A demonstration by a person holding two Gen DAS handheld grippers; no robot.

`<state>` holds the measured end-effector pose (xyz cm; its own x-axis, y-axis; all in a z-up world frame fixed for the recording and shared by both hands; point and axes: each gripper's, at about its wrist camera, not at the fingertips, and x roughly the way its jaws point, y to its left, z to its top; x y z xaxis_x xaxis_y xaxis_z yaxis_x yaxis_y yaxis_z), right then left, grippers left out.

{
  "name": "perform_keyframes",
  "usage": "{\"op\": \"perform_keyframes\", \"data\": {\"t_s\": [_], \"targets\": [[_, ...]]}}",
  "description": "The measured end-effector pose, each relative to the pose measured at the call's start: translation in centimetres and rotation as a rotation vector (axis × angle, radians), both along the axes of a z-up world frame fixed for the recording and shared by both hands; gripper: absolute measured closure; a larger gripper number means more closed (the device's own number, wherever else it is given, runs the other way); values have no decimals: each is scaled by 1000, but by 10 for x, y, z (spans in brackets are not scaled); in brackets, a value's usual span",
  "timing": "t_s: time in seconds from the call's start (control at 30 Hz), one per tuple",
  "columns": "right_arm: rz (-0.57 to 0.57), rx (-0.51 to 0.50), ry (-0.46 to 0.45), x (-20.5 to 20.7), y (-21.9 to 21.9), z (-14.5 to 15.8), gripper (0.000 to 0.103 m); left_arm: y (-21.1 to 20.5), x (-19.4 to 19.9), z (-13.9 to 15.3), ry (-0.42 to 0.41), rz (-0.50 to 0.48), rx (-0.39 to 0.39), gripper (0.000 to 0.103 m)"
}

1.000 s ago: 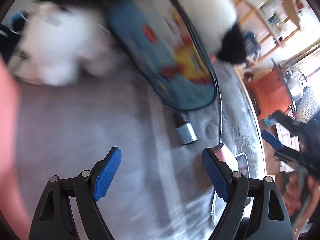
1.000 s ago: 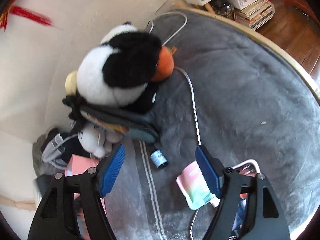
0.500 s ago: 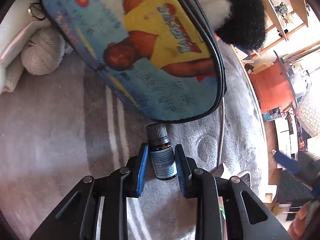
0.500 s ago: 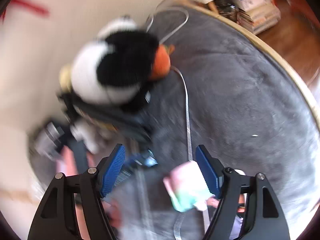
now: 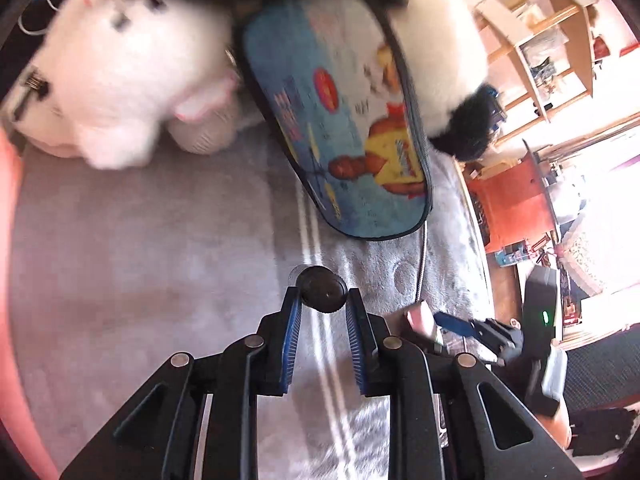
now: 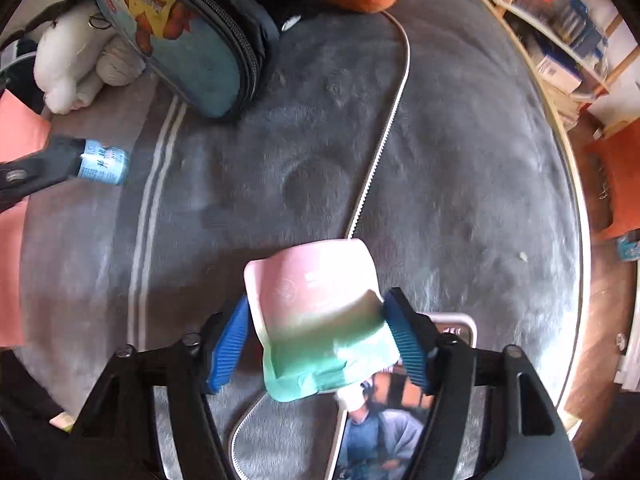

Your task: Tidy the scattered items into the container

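Where the grey rug fills both views, the bigger things crowd its upper edge. Black-and-white plush penguin at top of the left wrist view, leaning over the zip case with the cartoon print, upper centre. White plush toy, blurred, upper left, touching the case's left edge. Silver cord runs from the upper middle of the right wrist view down to the pouch.

Right gripper, lower centre: jaws closing, pink-and-green pouch between the blue pads, both pads at its edges. Phone lies under it, lower right.

Left gripper, lower centre: clamped on a small bottle, black cap toward the camera. Right wrist view shows that bottle at mid-left, lifted clear of the rug.
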<state>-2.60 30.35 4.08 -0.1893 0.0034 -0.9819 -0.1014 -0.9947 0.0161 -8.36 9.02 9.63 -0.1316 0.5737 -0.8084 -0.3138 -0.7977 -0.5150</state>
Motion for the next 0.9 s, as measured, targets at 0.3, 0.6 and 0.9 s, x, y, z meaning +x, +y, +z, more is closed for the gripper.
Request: {"op": "perform_keyframes", "data": {"t_s": [0.3, 0.6, 0.9], "targets": [[-157, -249, 186, 6, 36, 38, 87, -111, 9, 61, 103, 105, 147, 84], [-96, -401, 273, 0, 0, 67, 94, -122, 5, 38, 146, 53, -55, 79], [-101, -454, 227, -8, -20, 45, 101, -28, 4, -50, 196, -181, -384, 64]]}}
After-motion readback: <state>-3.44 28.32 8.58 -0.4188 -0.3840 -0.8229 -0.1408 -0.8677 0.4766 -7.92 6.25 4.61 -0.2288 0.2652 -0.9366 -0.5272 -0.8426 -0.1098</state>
